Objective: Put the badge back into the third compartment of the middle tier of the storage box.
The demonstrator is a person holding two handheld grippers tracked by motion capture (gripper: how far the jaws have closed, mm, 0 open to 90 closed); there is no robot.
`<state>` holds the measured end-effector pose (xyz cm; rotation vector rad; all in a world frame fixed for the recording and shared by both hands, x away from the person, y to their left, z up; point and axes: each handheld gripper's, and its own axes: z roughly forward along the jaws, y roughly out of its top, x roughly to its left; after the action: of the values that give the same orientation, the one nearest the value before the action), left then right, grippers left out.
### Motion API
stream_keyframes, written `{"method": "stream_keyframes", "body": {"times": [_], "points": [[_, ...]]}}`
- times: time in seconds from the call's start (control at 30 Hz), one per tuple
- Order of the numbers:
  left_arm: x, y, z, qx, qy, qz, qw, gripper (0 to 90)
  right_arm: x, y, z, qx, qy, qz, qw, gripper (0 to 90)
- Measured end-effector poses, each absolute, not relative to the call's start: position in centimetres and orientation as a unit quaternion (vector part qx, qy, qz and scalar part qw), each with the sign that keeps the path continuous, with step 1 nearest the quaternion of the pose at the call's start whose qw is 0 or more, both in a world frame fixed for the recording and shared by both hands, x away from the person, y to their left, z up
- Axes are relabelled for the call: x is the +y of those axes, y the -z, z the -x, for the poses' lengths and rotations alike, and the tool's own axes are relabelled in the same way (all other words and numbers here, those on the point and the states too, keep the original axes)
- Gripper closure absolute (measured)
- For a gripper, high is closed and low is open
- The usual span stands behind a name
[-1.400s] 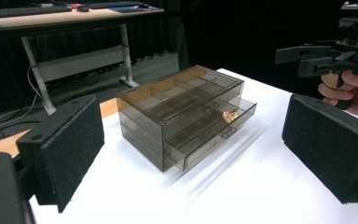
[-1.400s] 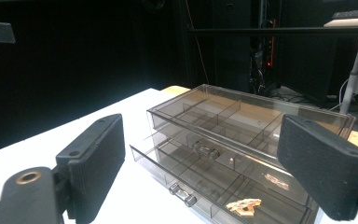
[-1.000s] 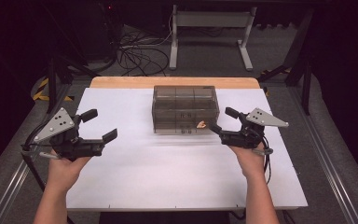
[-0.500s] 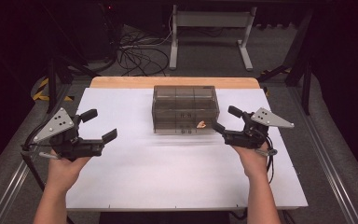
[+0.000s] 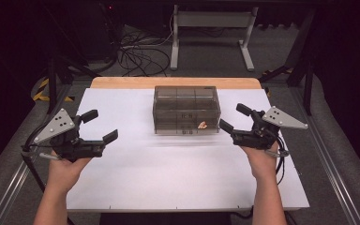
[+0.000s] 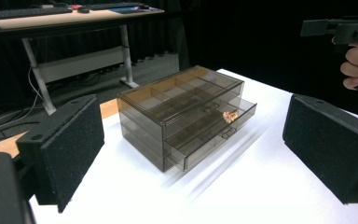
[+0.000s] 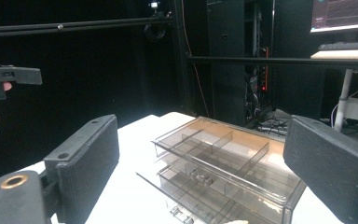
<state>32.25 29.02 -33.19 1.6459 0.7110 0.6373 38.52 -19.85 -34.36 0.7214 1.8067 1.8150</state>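
A smoky clear plastic drawer box (image 5: 186, 110) stands at the back middle of the white table top (image 5: 168, 187). One drawer (image 6: 214, 126) sticks out a little toward me, with a small tan object (image 5: 201, 125) at its right end. My left gripper (image 5: 102, 125) hovers open at the left, well apart from the box, with nothing between its pads (image 6: 65, 149). At the right, my right gripper (image 5: 233, 117) is open and empty too, its near tip just off the box's right front corner. Each gripper view looks at the box (image 7: 223, 172) between wide-set jaws.
A wooden strip (image 5: 122, 83) runs along the table's back edge. Beyond it stand a desk frame (image 5: 211, 28) and loose cables (image 5: 136, 51) on the floor. Metal rails (image 5: 328, 178) flank the table. There is open white surface in front of the box.
My right gripper has drifted slightly to the right, away from the box's front corner. The left gripper and the box have stayed put.
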Motion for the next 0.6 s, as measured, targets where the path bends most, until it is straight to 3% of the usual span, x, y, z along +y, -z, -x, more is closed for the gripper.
{"method": "stream_keyframes", "body": {"times": [0.6], "points": [[29.7,33.0,-32.1,0.303,-0.282,-0.701,0.581,5.8,-21.4,33.6,-38.0,0.651,-0.673,-0.260,0.236,7.1]]}}
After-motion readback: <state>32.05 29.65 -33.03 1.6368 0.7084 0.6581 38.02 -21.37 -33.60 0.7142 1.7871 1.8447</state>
